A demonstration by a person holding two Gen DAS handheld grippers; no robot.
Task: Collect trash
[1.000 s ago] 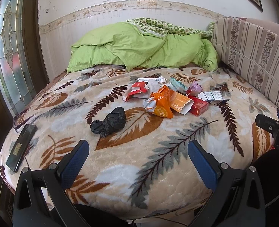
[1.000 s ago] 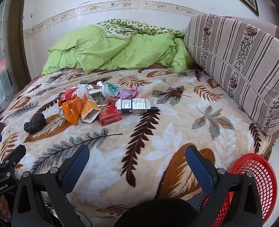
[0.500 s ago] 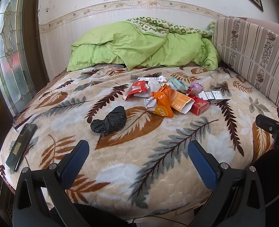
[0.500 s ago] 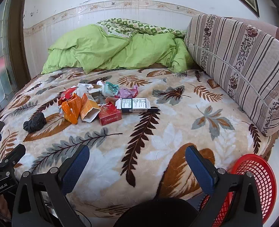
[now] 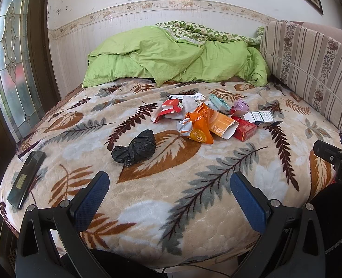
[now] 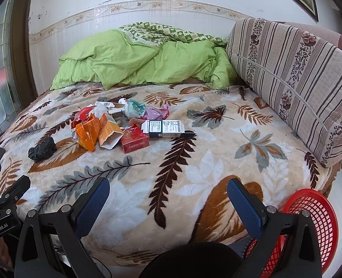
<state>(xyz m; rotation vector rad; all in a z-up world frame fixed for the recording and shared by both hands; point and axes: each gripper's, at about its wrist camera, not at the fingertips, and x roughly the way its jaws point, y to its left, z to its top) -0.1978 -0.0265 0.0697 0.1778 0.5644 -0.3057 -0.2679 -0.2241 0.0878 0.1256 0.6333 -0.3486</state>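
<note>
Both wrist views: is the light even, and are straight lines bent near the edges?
Left wrist view: soft daylight, brightest at the stained-glass window, no hard shadows on the blanket; the wall border bows upward. Right wrist view: equally sharp on the trash pile; dark fisheye corners, and the red basket looks stretched.

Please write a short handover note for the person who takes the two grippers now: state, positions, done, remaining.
Left gripper: open, empty, at the bed's near edge.
Right gripper: open, empty, also at the near edge.
Trash: black crumpled bag lies alone; orange packet, red box and white box are piled mid-bed.
Red basket stands by the bed, on the right.
Done: nothing collected yet.
Left: all pieces. The phone is not trash.
</note>
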